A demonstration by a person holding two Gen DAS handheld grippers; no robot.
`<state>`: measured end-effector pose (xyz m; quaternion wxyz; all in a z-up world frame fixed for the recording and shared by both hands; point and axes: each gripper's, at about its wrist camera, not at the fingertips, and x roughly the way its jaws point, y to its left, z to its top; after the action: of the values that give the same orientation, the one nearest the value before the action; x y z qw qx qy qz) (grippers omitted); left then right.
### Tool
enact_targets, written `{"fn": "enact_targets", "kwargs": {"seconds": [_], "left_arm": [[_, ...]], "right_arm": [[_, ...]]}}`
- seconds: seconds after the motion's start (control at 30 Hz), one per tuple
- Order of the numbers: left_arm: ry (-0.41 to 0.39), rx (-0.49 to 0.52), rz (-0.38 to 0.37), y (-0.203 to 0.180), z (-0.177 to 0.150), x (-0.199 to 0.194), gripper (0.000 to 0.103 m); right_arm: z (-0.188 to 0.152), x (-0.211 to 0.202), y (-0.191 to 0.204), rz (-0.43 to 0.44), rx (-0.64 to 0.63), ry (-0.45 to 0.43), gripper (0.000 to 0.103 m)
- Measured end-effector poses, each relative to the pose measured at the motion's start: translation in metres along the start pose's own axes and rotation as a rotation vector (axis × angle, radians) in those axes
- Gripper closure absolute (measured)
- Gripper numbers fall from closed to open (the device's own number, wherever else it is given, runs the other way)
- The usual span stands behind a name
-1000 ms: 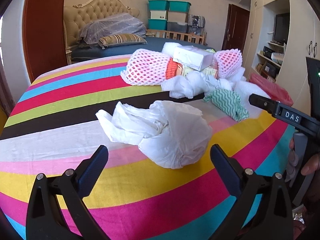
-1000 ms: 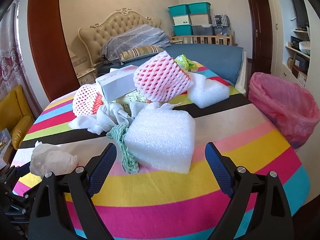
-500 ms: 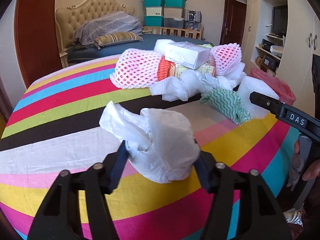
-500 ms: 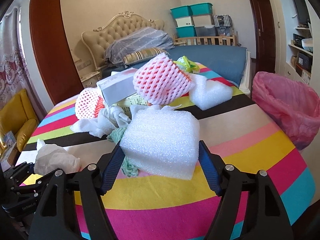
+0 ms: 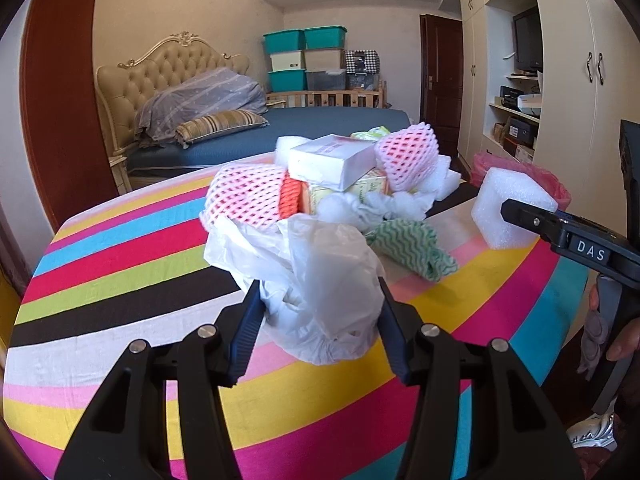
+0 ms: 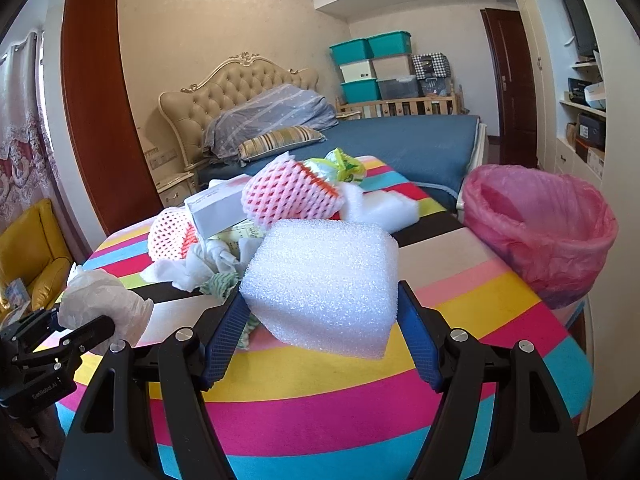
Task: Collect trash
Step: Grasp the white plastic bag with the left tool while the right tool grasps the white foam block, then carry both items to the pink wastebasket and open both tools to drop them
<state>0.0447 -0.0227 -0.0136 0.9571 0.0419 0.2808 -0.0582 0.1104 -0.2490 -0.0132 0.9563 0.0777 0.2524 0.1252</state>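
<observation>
A second ago both grippers stood wide; their jaws have just been closing. Now the right gripper [image 6: 320, 332] pinches the foam block [image 6: 324, 280] and the left gripper [image 5: 316, 332] pinches the bag [image 5: 320, 276], both lifted off the table [image 5: 120, 288]. The trash pile [image 5: 332, 184] sits behind, with the pink bin [image 6: 540, 232] beside the table. The bin's base is hidden.

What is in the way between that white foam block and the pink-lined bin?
Nothing visible. The foam block, clamped in the right gripper, faces bare striped tablecloth up to the pink-lined bin at the table's edge. The trash pile sits off to the side.
</observation>
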Motion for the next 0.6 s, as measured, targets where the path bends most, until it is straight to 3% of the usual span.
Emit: {"fn": "enact_targets", "kwargs": {"seconds": [0.3, 0.6], "left_arm": [[-0.028, 0.052, -0.073, -0.041, 0.032, 0.016, 0.051], [-0.056, 0.125, -0.201, -0.114, 0.075, 0.054, 0.05]], "right_arm": [[0.006, -0.018, -0.029, -0.095, -0.029, -0.057, 0.034], [0.018, -0.032, -0.093, -0.242, -0.011, -0.093, 0.034]]}}
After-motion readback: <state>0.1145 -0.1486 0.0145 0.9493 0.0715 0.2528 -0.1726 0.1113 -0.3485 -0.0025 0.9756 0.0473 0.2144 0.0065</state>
